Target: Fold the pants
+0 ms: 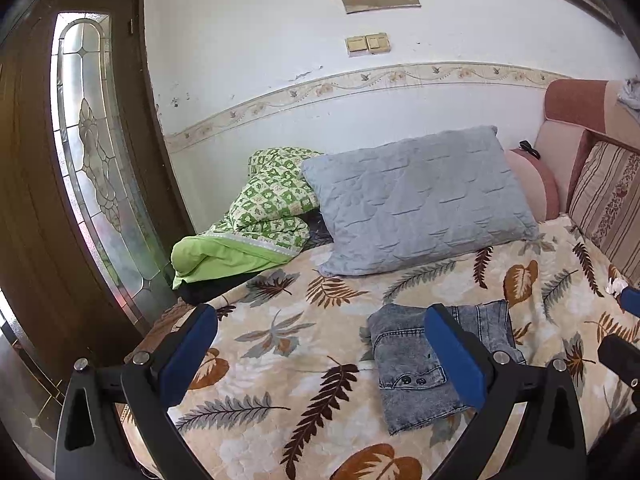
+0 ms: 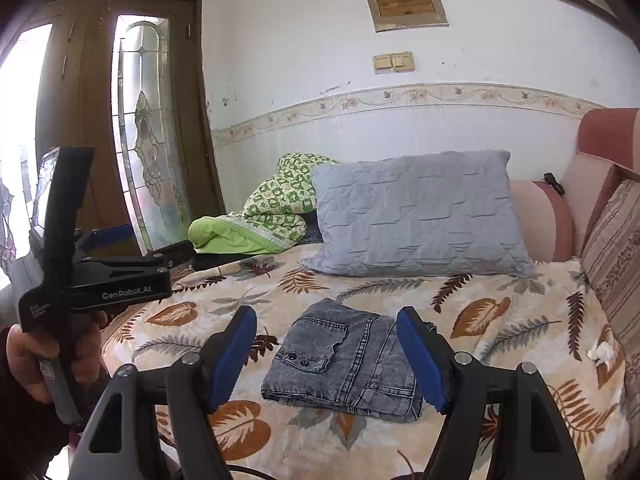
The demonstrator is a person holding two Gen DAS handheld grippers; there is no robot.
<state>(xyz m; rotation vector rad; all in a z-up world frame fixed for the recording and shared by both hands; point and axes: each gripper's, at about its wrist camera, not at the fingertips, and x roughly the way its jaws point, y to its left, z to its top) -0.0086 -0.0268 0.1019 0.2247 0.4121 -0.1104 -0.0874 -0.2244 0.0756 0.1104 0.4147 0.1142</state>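
Grey acid-wash denim pants [image 1: 416, 368] lie folded into a compact rectangle on the leaf-print bedspread [image 1: 288, 344]; they show in the right wrist view [image 2: 344, 364] too, pocket flap with two snaps facing up. My left gripper [image 1: 320, 356] is open and empty, held above the bed to the left of the pants. My right gripper [image 2: 326, 356] is open and empty, hovering just in front of the pants with its blue pads either side of them in view. The left gripper also shows from the side in the right wrist view [image 2: 120, 248], held in a hand.
A grey quilted pillow [image 1: 416, 204] and a green patterned blanket [image 1: 256, 220] lie at the bed's far end. A striped cushion [image 1: 604, 208] and pink sofa back stand at the right. A wooden door with leaded glass [image 1: 92, 168] stands on the left. A crumpled tissue [image 2: 600, 350] lies near the right.
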